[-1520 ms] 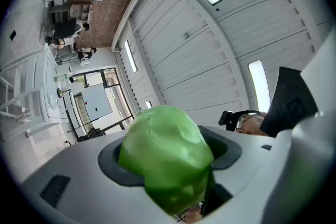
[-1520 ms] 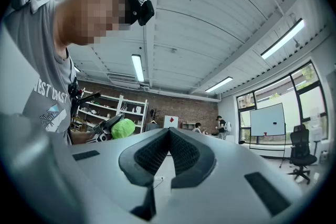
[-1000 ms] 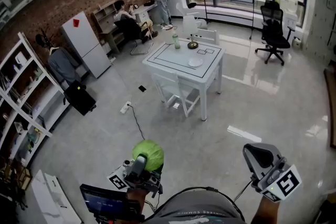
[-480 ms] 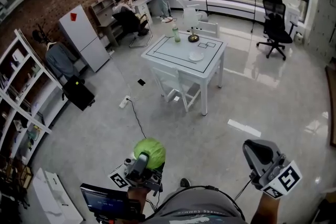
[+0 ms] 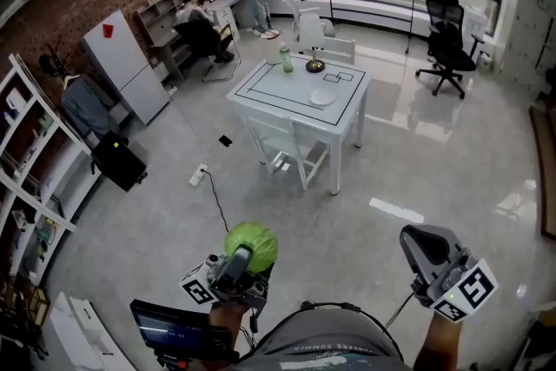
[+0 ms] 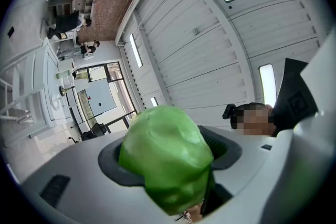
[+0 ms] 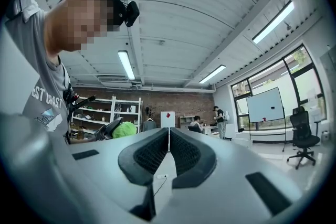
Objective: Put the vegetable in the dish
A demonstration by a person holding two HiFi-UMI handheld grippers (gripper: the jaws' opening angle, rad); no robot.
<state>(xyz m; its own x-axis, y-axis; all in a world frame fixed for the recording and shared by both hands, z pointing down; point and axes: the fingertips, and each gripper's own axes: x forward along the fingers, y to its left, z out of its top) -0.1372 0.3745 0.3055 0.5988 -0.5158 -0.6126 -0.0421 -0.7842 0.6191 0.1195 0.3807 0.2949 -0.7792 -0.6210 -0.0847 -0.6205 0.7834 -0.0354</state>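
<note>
A round green vegetable [image 5: 254, 241] sits between the jaws of my left gripper [image 5: 244, 256], which is shut on it low in the head view. The left gripper view is filled by that vegetable [image 6: 167, 155], with the pads [image 6: 223, 149] pressing on its sides. My right gripper [image 5: 417, 243] hangs at the lower right, jaws pressed together and empty, as the right gripper view [image 7: 168, 150] confirms. A small white dish [image 5: 322, 98] lies on the white table [image 5: 287, 96] across the room, far from both grippers.
On the table stand a green bottle [image 5: 285, 58] and a small brass stand [image 5: 314, 65]. A white chair [image 5: 291, 154] is tucked under it. A power strip with cable [image 5: 198, 176] lies on the floor. Shelves [image 5: 35, 178] line the left; an office chair [image 5: 445, 39] stands far right.
The head camera has shifted a little, so the table and room slide slightly up-left. Both grippers keep their pose; the vegetable stays gripped.
</note>
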